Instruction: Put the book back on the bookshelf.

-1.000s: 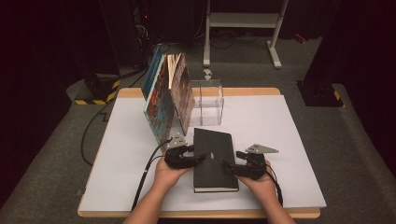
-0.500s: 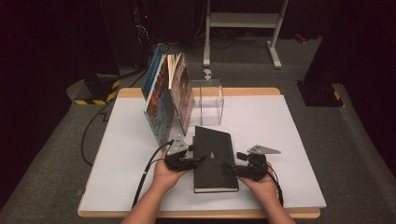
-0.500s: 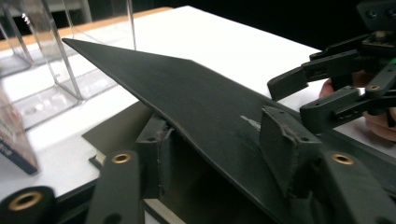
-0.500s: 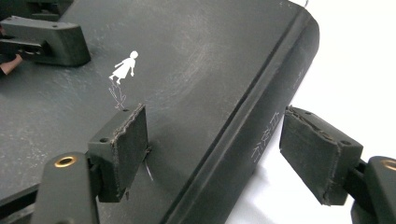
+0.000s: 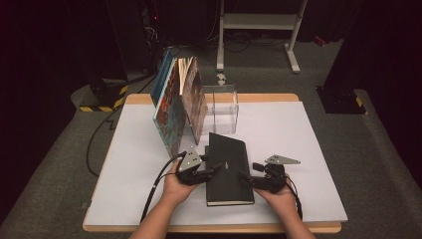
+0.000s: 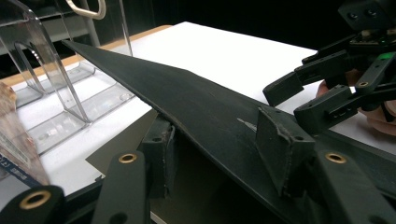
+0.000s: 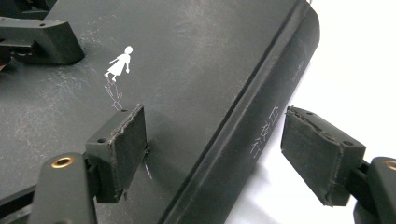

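Standing books [image 5: 176,107]: kept upright at the left, beside the clear stand [image 5: 222,107].
Left gripper [image 5: 203,172]: clamped on the lifted cover edge of the black book [image 5: 227,167].
Black book: laid flat mid-table; cover should be raised slowly.
Right gripper [image 5: 248,179]: jaws apart astride the spine; should be closed squarely.

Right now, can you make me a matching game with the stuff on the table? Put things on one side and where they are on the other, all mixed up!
Things:
1. black book
2. clear stand
3. colourful books
4. left gripper

Places or states:
A. standing up and leaning, at the back left
B. see-through, behind the black book
C. lying on the white table, between both hands
D. one jaw under the raised cover, one on top

Pairs: 1-C, 2-B, 3-A, 4-D
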A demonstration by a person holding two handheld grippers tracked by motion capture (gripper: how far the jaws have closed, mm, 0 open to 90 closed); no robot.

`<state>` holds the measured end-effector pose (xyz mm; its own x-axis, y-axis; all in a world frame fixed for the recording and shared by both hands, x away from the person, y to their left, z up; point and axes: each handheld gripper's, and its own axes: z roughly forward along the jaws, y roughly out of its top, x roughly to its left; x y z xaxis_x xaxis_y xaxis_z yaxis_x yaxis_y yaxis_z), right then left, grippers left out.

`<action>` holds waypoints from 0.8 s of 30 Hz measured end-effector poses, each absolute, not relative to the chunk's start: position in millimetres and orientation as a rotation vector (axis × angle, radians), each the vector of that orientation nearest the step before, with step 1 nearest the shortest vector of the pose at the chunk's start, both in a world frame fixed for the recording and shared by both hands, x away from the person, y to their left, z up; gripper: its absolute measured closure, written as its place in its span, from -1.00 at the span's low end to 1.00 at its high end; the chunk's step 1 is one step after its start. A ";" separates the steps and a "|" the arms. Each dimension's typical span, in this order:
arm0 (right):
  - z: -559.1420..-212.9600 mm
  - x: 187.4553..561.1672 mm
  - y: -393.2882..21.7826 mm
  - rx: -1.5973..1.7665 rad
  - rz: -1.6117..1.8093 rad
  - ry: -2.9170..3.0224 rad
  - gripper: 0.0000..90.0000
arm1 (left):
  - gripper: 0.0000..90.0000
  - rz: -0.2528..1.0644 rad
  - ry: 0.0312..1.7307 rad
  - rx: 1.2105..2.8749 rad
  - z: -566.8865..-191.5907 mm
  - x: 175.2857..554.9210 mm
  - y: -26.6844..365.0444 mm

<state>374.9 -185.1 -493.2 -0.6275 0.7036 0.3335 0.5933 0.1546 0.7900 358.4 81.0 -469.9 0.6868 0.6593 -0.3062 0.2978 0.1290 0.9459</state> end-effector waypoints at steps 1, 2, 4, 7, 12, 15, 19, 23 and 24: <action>-493.4 375.5 -185.2 1.300 1.491 2.301 -0.54 | 0.11 0.318 0.838 1.462 -469.6 357.7 80.8; -493.6 375.9 -185.3 1.302 1.497 2.301 -0.55 | 0.11 0.324 0.831 1.459 -469.1 356.4 80.4; -494.0 376.9 -185.1 1.322 1.513 2.305 -0.63 | 0.11 0.342 0.814 1.460 -468.1 353.7 80.1; -494.6 378.6 -184.7 1.338 1.553 2.322 -0.72 | 0.11 0.375 0.779 1.461 -466.3 348.0 79.5; -494.3 379.1 -184.4 1.359 1.608 2.335 -0.83 | 0.11 0.432 0.719 1.458 -463.4 338.2 77.9; -493.8 378.9 -184.5 1.350 1.626 2.339 -0.84 | 0.11 0.448 0.701 1.453 -463.1 335.1 77.5; -494.5 380.0 -184.0 1.367 1.661 2.348 -0.85 | 0.11 0.460 0.683 1.447 -463.7 332.8 77.6; -495.8 382.4 -184.1 1.375 1.696 2.363 -0.86 | 0.11 0.478 0.661 1.447 -463.5 330.1 77.3; -495.8 382.7 -184.3 1.373 1.700 2.365 -0.86 | 0.11 0.481 0.659 1.445 -463.5 329.6 77.1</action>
<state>382.7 -184.3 -495.8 -0.6339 0.5841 0.5070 0.6666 0.0801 0.7411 329.6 77.1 -463.5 0.7372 0.6648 -0.1208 0.0878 0.0830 0.9927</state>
